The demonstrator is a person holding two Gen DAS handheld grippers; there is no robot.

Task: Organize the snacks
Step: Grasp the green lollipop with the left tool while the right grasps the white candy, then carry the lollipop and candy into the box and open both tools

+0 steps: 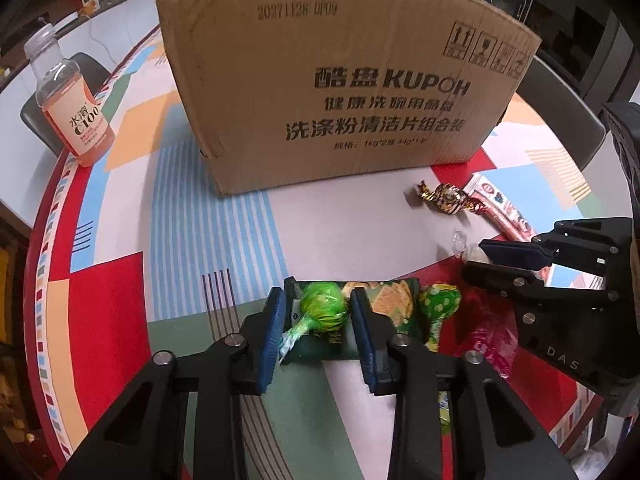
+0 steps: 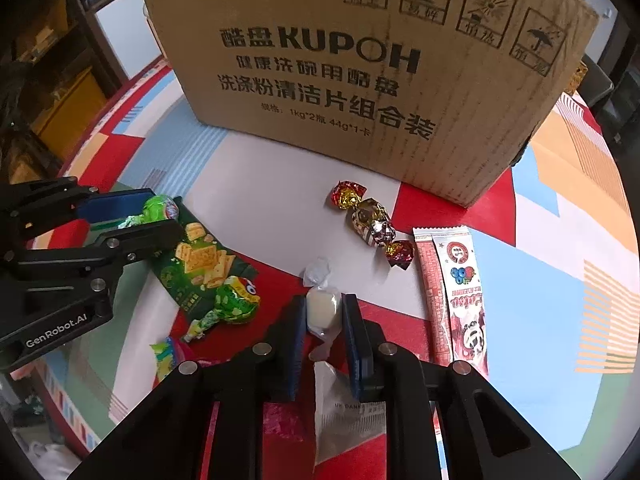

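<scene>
Left tongs (image 1: 318,312) clamp green candy (image 1: 323,307); right tongs (image 2: 322,316) pinch white candy (image 2: 322,309).

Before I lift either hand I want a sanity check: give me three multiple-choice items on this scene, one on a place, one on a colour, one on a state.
1. Where does the drink bottle stand?
A. Beside the cardboard box
B. Inside the box
C. On the cracker packet

2. What colour is the candy between the left gripper pads?
A. Gold
B. Green
C. White

3. How is the right gripper?
A. Wide open
B. Shut on nothing
C. Shut on the white candy

Answers:
1 A, it stands on the table, apart from the box.
2 B, the green candy is pinched there.
3 C, both pads press the wrapped white sweet.
</scene>
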